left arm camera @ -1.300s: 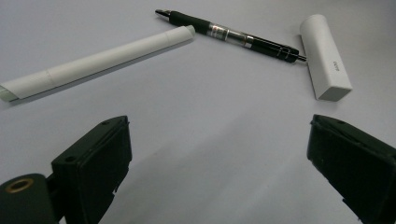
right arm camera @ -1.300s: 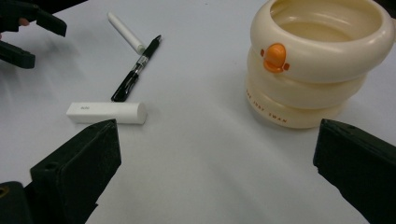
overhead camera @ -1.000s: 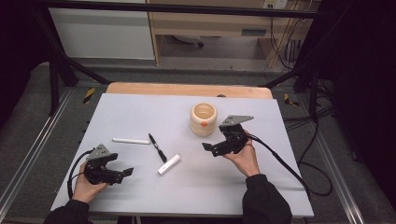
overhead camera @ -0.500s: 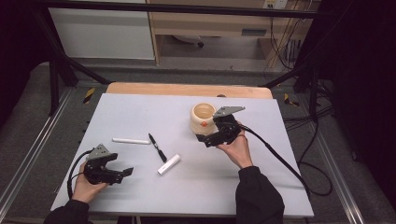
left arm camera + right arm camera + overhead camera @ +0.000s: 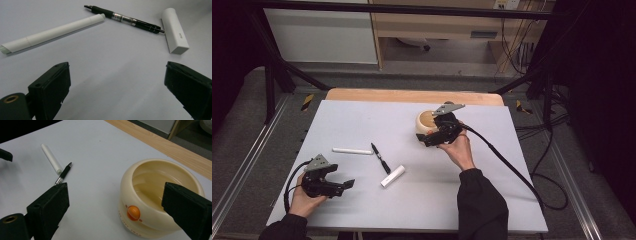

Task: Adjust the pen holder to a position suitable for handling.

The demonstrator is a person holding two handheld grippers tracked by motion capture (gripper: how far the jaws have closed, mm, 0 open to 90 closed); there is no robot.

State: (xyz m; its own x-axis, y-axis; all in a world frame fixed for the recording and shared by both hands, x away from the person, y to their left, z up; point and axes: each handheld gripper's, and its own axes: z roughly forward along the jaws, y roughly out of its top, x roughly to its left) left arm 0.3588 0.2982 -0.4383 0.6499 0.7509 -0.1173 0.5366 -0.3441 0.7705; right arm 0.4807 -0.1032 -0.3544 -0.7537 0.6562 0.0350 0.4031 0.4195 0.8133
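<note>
A cream cup (image 5: 425,120) with an orange button (image 5: 133,212) stands at the table's back middle. My right gripper (image 5: 426,140) hovers right at it, open. Its jaws have just been closing a little. In the right gripper view (image 5: 116,192) one jaw is left of the cup (image 5: 160,195) and the other over its hollow, so the near wall lies between them untouched. My left gripper (image 5: 346,185) rests open near the front left corner, empty (image 5: 116,75). Ahead of it lie a white stick (image 5: 52,32), a black pen (image 5: 122,18) and a short white block (image 5: 175,30).
The stick (image 5: 352,150), pen (image 5: 380,158) and block (image 5: 392,176) lie in a loose group left of centre on the grey table top (image 5: 492,190). A wooden strip (image 5: 412,96) runs along the far edge. The right gripper's cable (image 5: 507,160) trails off to the right.
My right gripper has moved up the picture and a little left, from beside the cup to right against it. The left gripper and the items on the table have stayed put.
</note>
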